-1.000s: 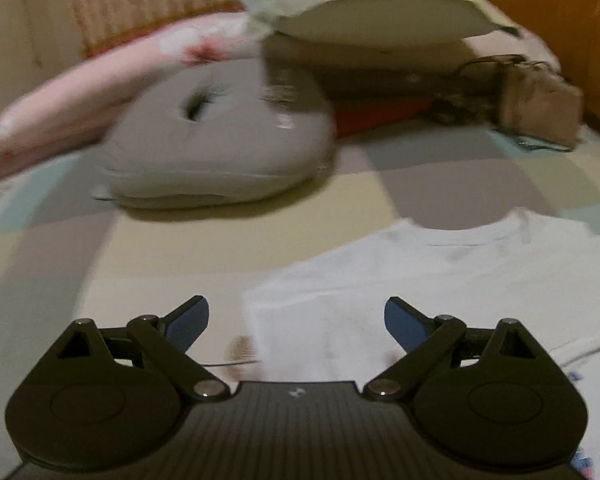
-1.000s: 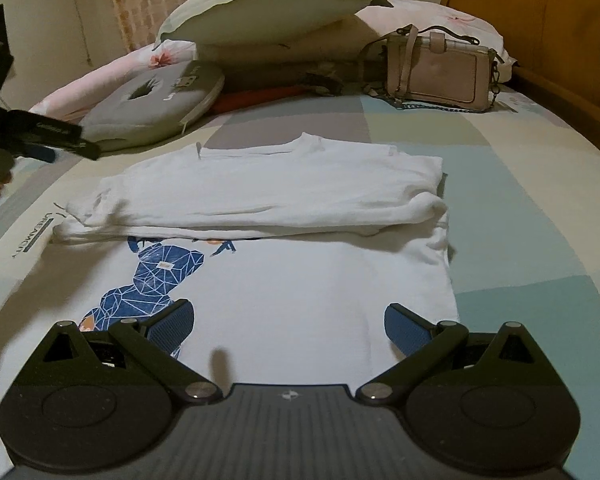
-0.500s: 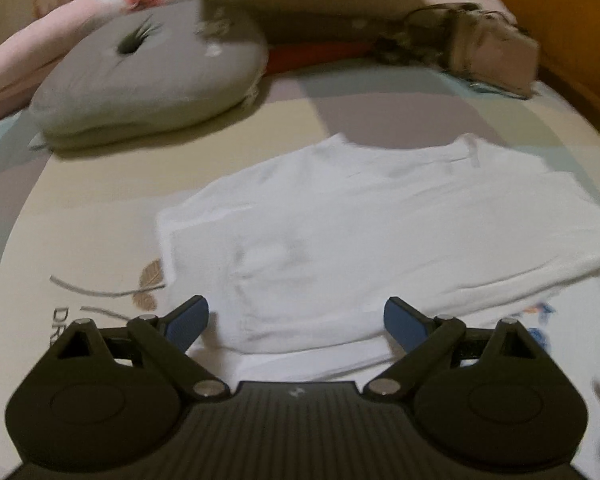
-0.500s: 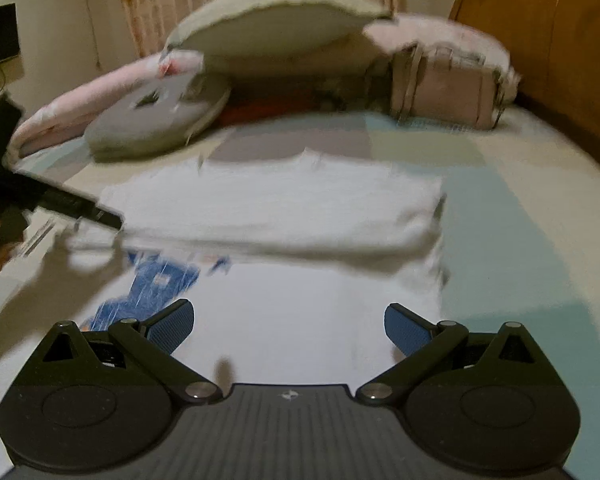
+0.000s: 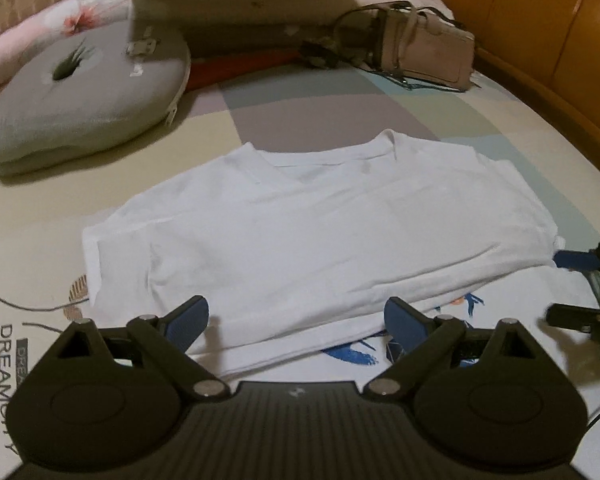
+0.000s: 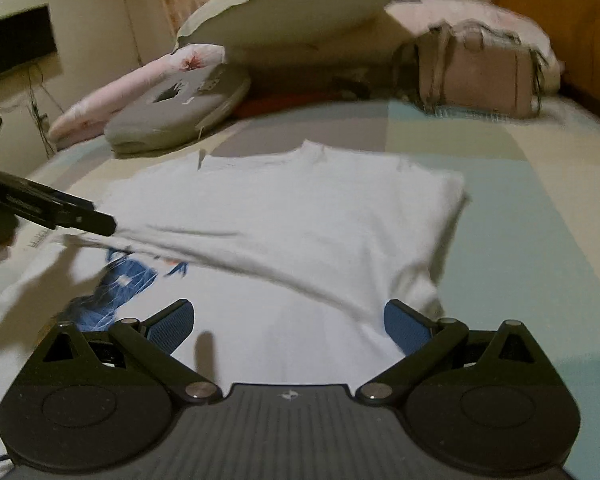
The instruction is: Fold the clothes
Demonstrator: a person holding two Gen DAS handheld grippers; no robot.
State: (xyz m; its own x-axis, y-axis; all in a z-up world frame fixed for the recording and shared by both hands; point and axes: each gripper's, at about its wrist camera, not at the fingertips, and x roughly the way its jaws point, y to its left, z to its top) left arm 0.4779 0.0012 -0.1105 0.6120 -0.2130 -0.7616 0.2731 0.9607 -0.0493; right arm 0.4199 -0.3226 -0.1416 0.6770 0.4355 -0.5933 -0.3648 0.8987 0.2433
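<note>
1. The white T-shirt [image 5: 312, 236] lies on the bed [image 5: 480, 120], roughly mid-mattress, its collar toward the pillow end and its top part already doubled down over the printed front; the blue print [image 6: 124, 276] peeks out from under the fold.

2. My left gripper [image 5: 296, 320] is spread wide and holds nothing. It hovers over the near-left part of the shirt, with the folded edge lying just ahead of its fingertips.

3. My right gripper [image 6: 288, 320] is equally wide and empty, over the plain lower half of the shirt toward the right side of the bed.

4. The relation that matters: the fold line runs crosswise, from the bed's left side to its right, square to the way both grippers point. So the shirt's long axis now lies across me, not away from me.

5. The shirt's left end is nearer my left gripper, its right end nearer my right. I judge each hand should take its own end, so neither crosses over.

6. The shirt is thin and limp; I expect a one-sided pinch would drag the fold askew.

7. The grey cushion [image 5: 80, 92] and the handbag [image 5: 416, 52] sit well apart, near the head end, out of the way.
</note>
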